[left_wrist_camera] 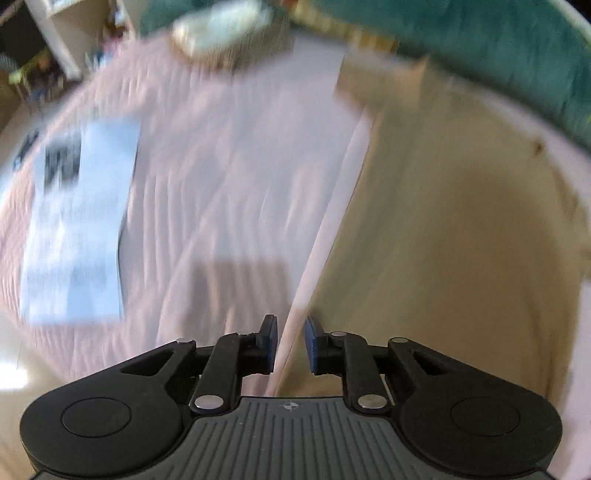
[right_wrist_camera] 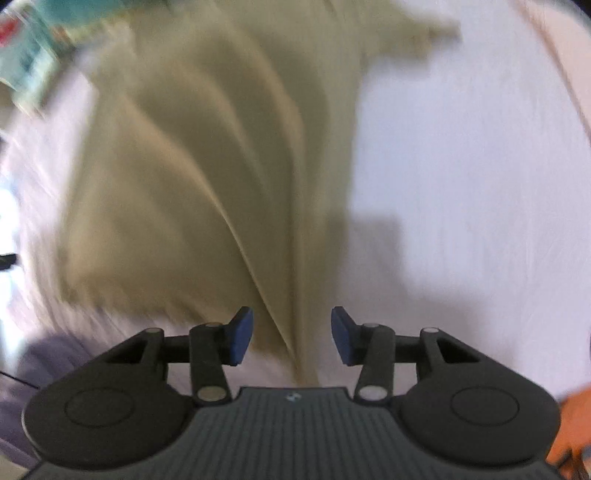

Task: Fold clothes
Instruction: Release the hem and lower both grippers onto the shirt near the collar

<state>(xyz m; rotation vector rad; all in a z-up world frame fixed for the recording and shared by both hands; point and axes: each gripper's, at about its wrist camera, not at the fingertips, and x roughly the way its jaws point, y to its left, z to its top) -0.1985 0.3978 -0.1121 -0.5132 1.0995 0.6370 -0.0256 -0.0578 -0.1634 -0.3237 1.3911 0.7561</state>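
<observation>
**Soft khaki garment lies loose on the bed, both grippers above it**

On the pale pink, faintly ribbed bedsheet (left_wrist_camera: pixel 229 177) lies the task's thing, a khaki-beige cloth garment (right_wrist_camera: pixel 207 166) of thin woven fabric, spread out with long soft creases running down it. The blur hides whether it is a shirt or trousers. Judging by how it drapes and ripples, it is light, limp and not slippery; it will sag from any single pinch point and should hold a fold once pressed flat. The likely best hold is at two corners or along one straight hem, one corner per gripper, so the edge stays taut when lifted.

The left gripper (left_wrist_camera: pixel 290 341) has its blue pads a narrow gap apart, over the garment's left edge where it meets the sheet; the pads appear to press on nothing. The right gripper (right_wrist_camera: pixel 291 334) has its jaws wider apart above a ridge of the cloth, not clamping it.

Farther out, a white printed paper sheet (left_wrist_camera: pixel 77 225) rests on the bed to the left, a blurred pale bundle (left_wrist_camera: pixel 221 33) lies near the far edge, and a teal fabric (left_wrist_camera: pixel 480 44) borders the bed beyond.
</observation>
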